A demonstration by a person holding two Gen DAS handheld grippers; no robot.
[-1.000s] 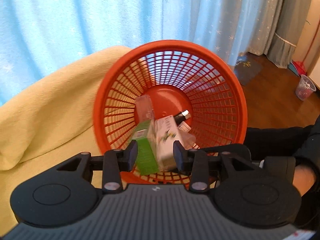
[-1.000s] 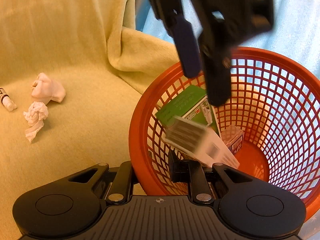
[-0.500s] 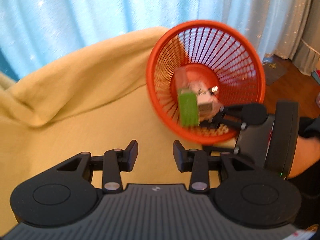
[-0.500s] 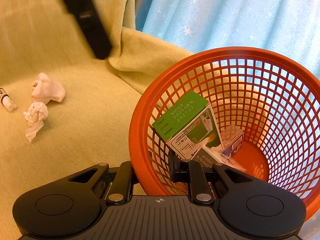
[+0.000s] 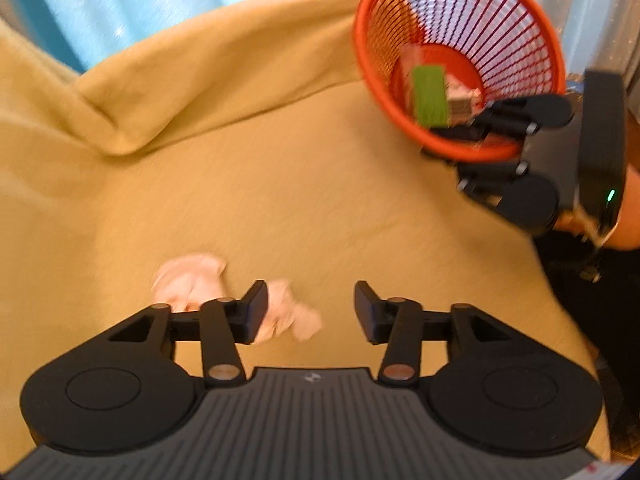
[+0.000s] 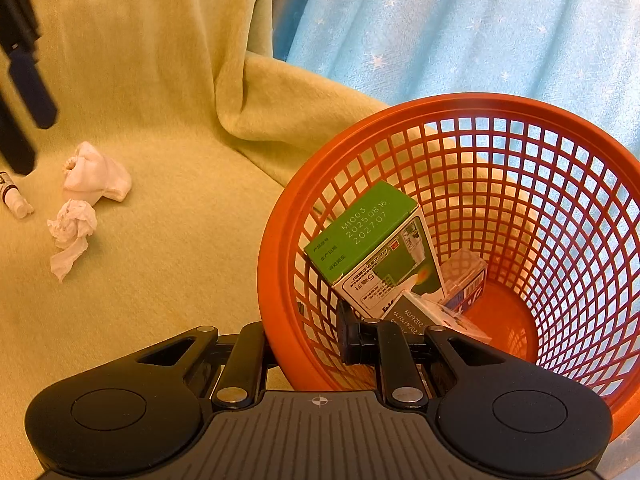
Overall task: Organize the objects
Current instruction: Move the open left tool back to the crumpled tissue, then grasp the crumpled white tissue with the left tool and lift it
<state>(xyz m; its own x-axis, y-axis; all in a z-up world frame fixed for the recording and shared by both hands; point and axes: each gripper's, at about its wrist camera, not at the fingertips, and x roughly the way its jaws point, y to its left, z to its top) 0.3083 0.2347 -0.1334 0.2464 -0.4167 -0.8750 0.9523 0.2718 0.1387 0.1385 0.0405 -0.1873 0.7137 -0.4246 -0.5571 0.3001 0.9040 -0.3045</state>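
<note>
My left gripper (image 5: 310,300) hangs over the yellow blanket (image 5: 280,184) with its jaws opening and nothing gripped. A crumpled white tissue (image 5: 296,318) lies just beneath the gap, by the left finger, and a second wad (image 5: 188,276) lies further left. My right gripper (image 6: 304,336) is shut on the near rim of the orange mesh basket (image 6: 280,240), one finger inside and one outside. The basket is tilted and holds a green and white box (image 6: 360,228) with smaller packets (image 6: 464,276) under it. The right wrist view shows both tissues (image 6: 96,176) on the blanket.
A small white vial (image 6: 16,200) lies left of the tissues. The blanket rises in folds (image 6: 240,92) behind, with a blue starred curtain (image 6: 460,32) beyond. A person's hand (image 5: 624,216) and dark sleeve hold the right gripper at the blanket's right edge.
The left gripper let go of the boxes into the basket, swung left and down over the blanket to the tissues, and its jaws widened. The right gripper and basket stayed put.
</note>
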